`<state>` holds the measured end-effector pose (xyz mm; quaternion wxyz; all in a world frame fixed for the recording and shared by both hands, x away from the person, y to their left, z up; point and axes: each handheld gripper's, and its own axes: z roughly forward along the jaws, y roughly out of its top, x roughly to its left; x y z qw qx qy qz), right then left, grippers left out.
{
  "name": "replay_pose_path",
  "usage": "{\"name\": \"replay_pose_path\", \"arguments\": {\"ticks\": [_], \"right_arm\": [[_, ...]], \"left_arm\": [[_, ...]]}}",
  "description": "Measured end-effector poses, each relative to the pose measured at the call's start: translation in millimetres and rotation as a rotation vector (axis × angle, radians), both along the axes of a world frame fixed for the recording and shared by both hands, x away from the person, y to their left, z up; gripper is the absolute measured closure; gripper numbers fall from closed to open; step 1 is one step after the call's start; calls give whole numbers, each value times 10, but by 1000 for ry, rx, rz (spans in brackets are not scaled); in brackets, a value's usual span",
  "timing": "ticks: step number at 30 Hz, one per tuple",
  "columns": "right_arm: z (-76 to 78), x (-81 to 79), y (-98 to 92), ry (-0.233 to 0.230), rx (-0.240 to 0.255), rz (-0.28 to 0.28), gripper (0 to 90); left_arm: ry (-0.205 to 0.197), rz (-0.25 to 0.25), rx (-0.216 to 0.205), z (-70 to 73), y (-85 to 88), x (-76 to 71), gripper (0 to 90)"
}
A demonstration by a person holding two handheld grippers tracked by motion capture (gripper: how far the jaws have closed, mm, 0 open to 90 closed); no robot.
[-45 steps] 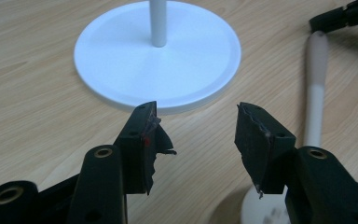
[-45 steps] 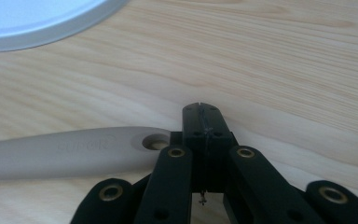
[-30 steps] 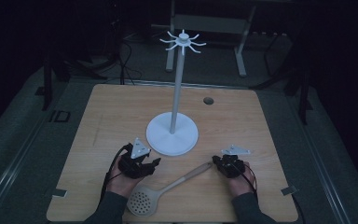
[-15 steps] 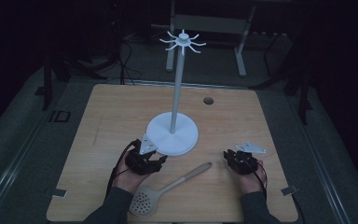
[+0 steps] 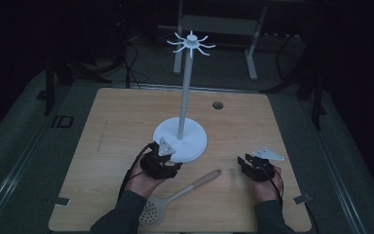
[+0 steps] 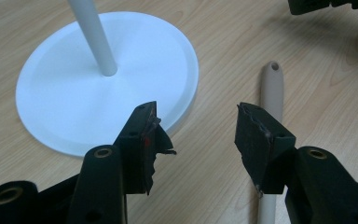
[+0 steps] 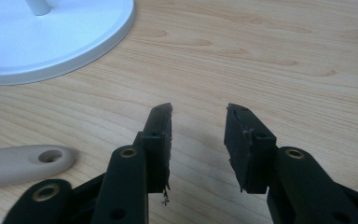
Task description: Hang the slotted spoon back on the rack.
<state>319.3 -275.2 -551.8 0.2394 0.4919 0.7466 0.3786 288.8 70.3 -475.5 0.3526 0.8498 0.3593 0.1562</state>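
A beige slotted spoon (image 5: 185,191) lies flat on the wooden table (image 5: 117,122), its round head toward the front edge. My left gripper (image 5: 174,168) hovers open at the front rim of the white stand's base (image 5: 195,141). In the left gripper view the left gripper (image 6: 198,123) has nothing between its jaws, and the spoon handle (image 6: 272,86) lies just beyond the right jaw. My right gripper (image 5: 241,163) sits to the right of the handle's end. Its jaws have just been opening, and in the right gripper view the right gripper (image 7: 199,116) holds nothing, with the handle's end (image 7: 21,163) off to the left.
The stand's thin white pole (image 5: 185,92) rises from the base to a ring of hooks (image 5: 191,44) at its top. A small dark hole (image 5: 217,105) marks the table's far side. Dark floor, cables and a metal frame surround the table.
The right gripper has drawn away to the right from the spoon handle's end and its jaws stand wider. The left hand has shifted right, toward the stand's base. The spoon has not moved.
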Motion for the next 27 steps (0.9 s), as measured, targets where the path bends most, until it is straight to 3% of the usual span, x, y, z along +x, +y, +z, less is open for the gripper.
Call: {"name": "replay_pose_path", "arguments": {"ticks": [8, 21, 27], "right_arm": [[-3, 5, -20, 1, -7, -13, 581], [-2, 4, -33, 3, -12, -6, 569], [-3, 2, -15, 6, -13, 2, 569]], "left_arm": [[13, -29, 48, 33, -161, 42, 495], [80, -98, 125, 33, -462, 119, 533], [103, -102, 158, 11, -554, 150, 543]]}}
